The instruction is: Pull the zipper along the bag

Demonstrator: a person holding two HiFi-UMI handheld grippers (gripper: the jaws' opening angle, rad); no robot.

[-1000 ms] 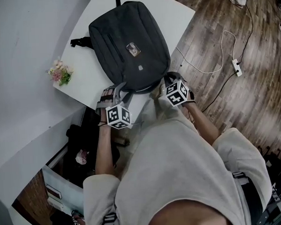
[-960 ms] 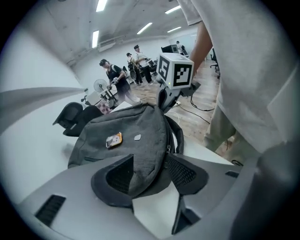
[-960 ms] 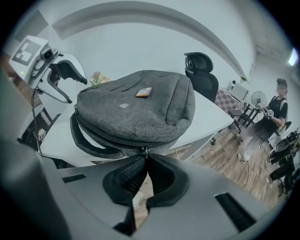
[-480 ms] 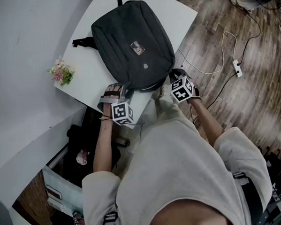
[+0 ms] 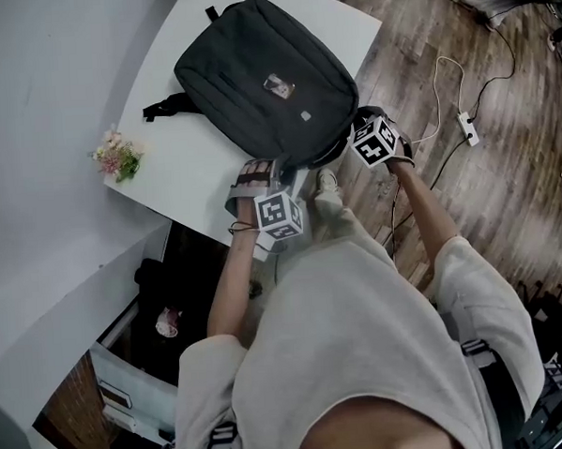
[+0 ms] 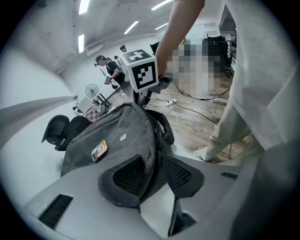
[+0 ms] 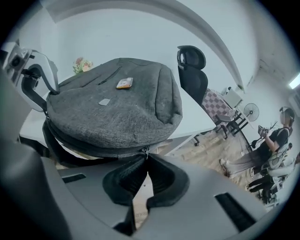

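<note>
A dark grey backpack (image 5: pixel 264 79) lies flat on the white table (image 5: pixel 189 167), with its near end hanging over the table's edge. My left gripper (image 5: pixel 268 184) is at that near end. In the left gripper view its jaws are closing, and a fold of the bag's fabric (image 6: pixel 149 154) sits pinched between the pads (image 6: pixel 123 180). My right gripper (image 5: pixel 356 138) is at the bag's right near corner. It is shut on the small metal zipper pull (image 7: pixel 146 151), just under the zipper seam.
A small bunch of flowers (image 5: pixel 118 154) stands at the table's left edge. A white power strip with its cable (image 5: pixel 465 128) lies on the wooden floor to the right. A black office chair (image 7: pixel 192 70) stands beyond the table, and people stand far off in the room.
My left gripper has moved right to the bag's near end and its jaws have come in on the fabric. The right gripper has shifted up along the bag's right corner, still shut.
</note>
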